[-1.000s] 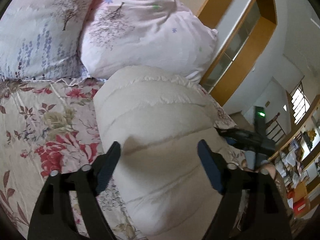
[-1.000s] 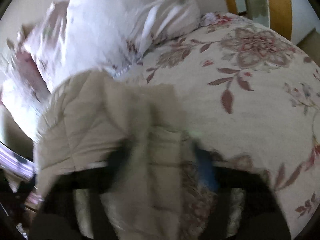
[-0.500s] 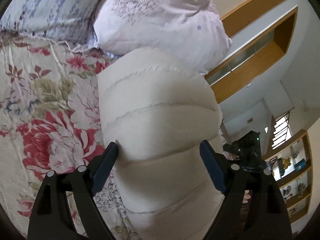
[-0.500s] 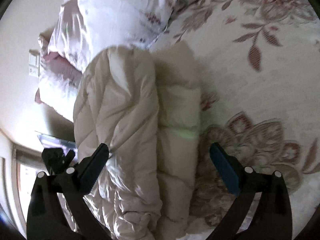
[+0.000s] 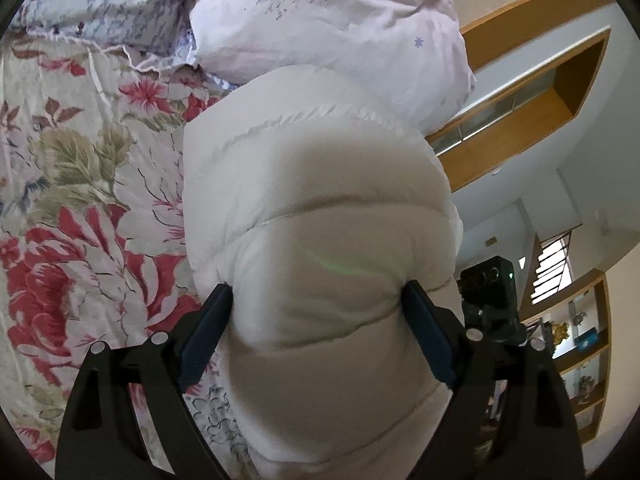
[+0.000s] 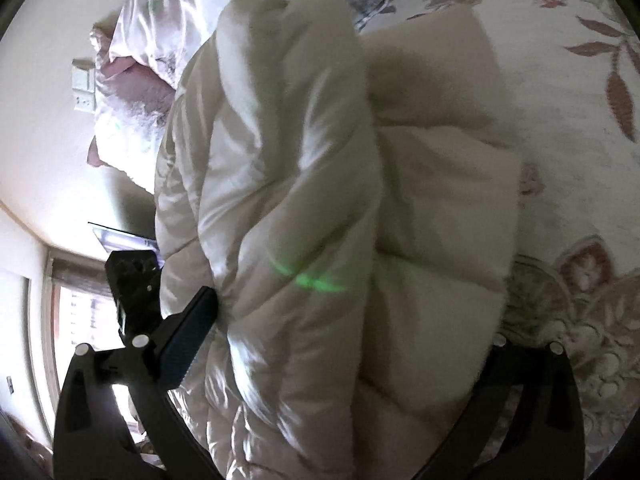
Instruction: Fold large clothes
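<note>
Left wrist view: the left tool (image 5: pixel 316 300) straddles a folded cream puffer jacket (image 5: pixel 320 208) at frame centre on the floral bed (image 5: pixel 80 220), fingers spread wide, pads touching its sides. The right tool (image 6: pixel 352 320) likewise stands apart around it. Squeezing evenly should keep the fold.

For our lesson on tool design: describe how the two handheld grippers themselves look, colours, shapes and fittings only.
The left gripper and the right gripper look alike: black angular frames with cut-out openings, round silver bolts at the joints and flat dark blue pads lining the fingers. No cables or sleeves show.
</note>
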